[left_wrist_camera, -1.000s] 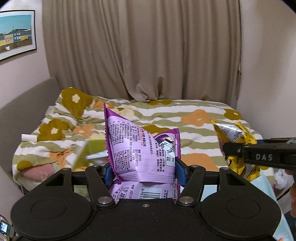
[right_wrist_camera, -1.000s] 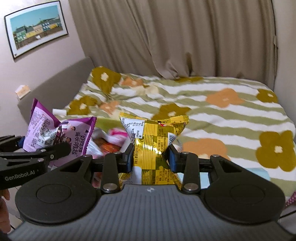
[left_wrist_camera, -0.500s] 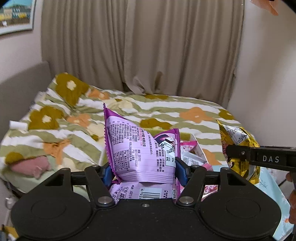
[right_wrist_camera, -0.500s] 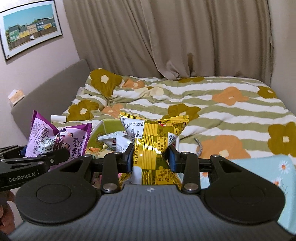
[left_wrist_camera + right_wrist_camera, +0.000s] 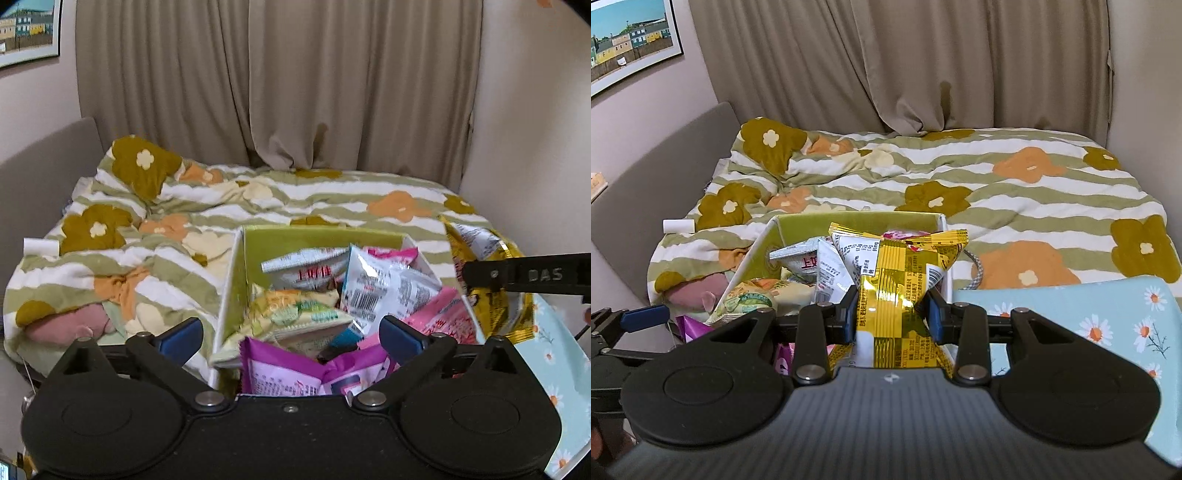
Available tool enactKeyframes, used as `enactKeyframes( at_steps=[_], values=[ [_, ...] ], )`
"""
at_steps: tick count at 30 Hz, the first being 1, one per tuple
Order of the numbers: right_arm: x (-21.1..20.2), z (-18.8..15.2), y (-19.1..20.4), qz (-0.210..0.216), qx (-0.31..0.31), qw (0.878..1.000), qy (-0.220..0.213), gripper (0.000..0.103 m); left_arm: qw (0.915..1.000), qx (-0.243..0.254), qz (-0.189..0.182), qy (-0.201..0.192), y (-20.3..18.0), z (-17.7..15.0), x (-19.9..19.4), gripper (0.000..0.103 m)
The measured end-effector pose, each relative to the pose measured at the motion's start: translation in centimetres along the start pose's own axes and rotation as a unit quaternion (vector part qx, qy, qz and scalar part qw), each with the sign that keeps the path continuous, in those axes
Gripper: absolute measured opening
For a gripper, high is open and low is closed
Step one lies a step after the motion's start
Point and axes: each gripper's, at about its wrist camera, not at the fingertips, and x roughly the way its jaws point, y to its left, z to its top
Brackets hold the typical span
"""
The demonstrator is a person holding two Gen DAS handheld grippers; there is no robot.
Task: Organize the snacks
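A green-lined box point(image 5: 295, 240) holds several snack packets. My left gripper point(image 5: 291, 332) hangs over its near end with its jaws opening wide. The purple packet point(image 5: 295, 373) lies loose low between them, touching neither blue pad, on the other packets. In the right wrist view one of the left gripper's fingers point(image 5: 644, 317) shows at the left, beside the purple packet point(image 5: 689, 326). My right gripper point(image 5: 892, 314) is shut on an upright yellow packet point(image 5: 897, 266) above the right side of the box point(image 5: 798, 229). From the left wrist view, that yellow packet point(image 5: 491, 306) hangs at the right.
The box stands at the edge of a bed with a green-striped flowered quilt point(image 5: 1015, 206). A light blue daisy-print surface point(image 5: 1071, 306) lies to the right of the box. Curtains and walls close off the far side. A small white roll point(image 5: 677, 226) rests near the headboard.
The left jaws have spread apart and the purple packet has dropped out of their grip onto the packets in the box. Both grippers have shifted over the box. The right still grips the yellow packet.
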Motion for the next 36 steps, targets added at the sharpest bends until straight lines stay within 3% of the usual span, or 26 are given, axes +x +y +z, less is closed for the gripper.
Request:
enactKeyframes(
  at_steps=[11, 12, 13, 15, 25, 36],
  values=[
    [1.1, 3.1, 3.3, 0.046, -0.036, 0.998, -0.016, 0.055, 0.9995, 0.024, 0.02, -0.007, 0.9, 0.7, -0.7, 0.103],
    [1.4, 3.2, 3.6, 0.052, -0.036, 0.998, -0.016, 0.063, 0.9995, 0.024, 0.021, -0.005, 1.0, 0.6, -0.6, 0.103],
    [1.8, 3.2, 3.8, 0.058, -0.035, 0.998, -0.016, 0.082, 0.9995, 0.023, 0.02, -0.003, 1.2, 0.5, -0.5, 0.103],
    [2.4, 3.0, 4.0, 0.059, -0.029, 0.998, -0.016, 0.103, 0.9995, 0.023, 0.021, 0.004, 1.4, 0.2, -0.3, 0.103],
    [0.8, 1.2, 3.2, 0.051, -0.025, 0.998, -0.024, 0.103, 0.9989, 0.032, 0.034, 0.004, 0.3, -0.2, -1.1, 0.103],
    [-8.0, 0.3, -0.3, 0.041, -0.027, 0.995, -0.081, 0.103, 0.9972, 0.028, 0.05, -0.048, -4.6, -0.4, -8.0, 0.103]
  ],
)
